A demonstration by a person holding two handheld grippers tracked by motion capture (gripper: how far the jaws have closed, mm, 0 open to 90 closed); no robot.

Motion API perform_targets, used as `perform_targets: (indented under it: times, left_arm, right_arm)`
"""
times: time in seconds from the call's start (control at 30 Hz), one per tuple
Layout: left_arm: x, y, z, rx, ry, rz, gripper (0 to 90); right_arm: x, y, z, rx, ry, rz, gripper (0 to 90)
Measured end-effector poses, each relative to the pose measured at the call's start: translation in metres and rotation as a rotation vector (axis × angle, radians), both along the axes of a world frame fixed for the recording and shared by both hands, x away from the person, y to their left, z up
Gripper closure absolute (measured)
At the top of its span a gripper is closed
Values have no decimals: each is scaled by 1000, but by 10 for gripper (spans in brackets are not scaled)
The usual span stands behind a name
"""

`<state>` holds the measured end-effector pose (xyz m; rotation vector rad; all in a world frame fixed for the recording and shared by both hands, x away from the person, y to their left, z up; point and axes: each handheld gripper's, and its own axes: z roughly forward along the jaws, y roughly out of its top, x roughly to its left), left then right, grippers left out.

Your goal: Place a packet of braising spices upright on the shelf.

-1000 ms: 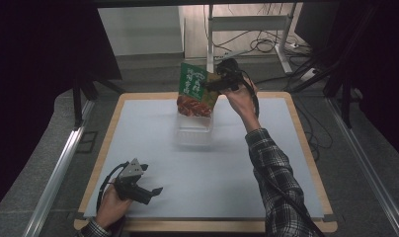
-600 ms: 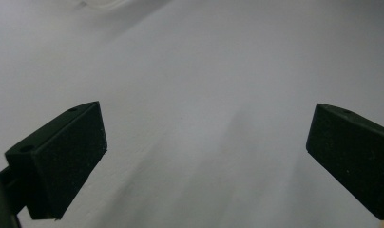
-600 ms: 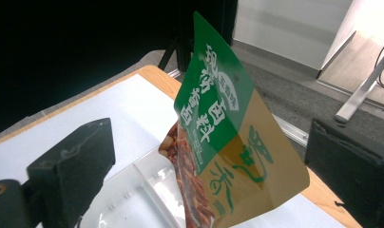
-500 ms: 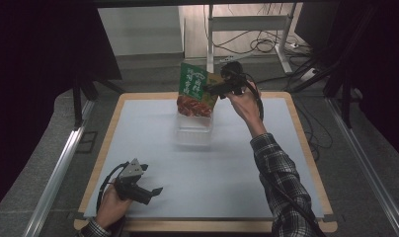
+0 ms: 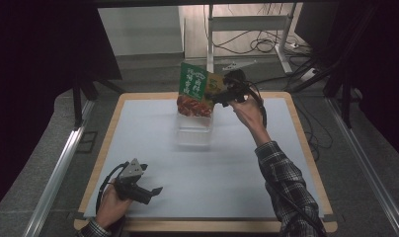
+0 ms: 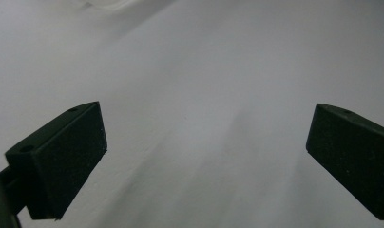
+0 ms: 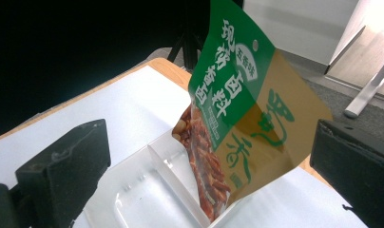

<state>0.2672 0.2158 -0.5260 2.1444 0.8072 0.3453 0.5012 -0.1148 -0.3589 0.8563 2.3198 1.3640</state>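
Observation:
A green and tan snack packet [image 5: 194, 90] [image 7: 247, 114] stands tilted in a clear plastic tray [image 5: 193, 134] [image 7: 142, 190] at the far middle of the table. My right gripper [image 5: 218, 97] [image 7: 209, 147] hovers just right of the packet. Its jaws have just been opening and stand wide; the packet is ahead between them, touched by neither pad. My left gripper [image 5: 152, 190] [image 6: 204, 142] rests open near the front left corner, over the bare white mat.
A white mat [image 5: 212, 173] covers the wooden table [image 5: 306, 148]. Metal rails run along both sides. Behind the far edge are desk legs and cables [image 5: 257, 47] on the floor.
The right gripper has drawn back a little to the right of the packet, which stays standing in the tray. The left hand has not moved.

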Motion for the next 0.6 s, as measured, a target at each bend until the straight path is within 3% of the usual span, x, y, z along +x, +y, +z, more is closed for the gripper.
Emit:
perform_targets:
  times: [0.13, 0.33, 0.6]
  left_arm:
    - [0, 0, 0, -3, -3, 4, 0]
    - [-1, 2, 2, -13, -37, 7, 0]
    - [0, 2, 1, -14, -41, 9, 0]
  right_arm:
    - [-4, -3, -1, 8, -2, 3, 0]
    - [-11, -9, -4, 3, 3, 3, 0]
    - [-23, -20, -10, -10, 0, 1, 0]
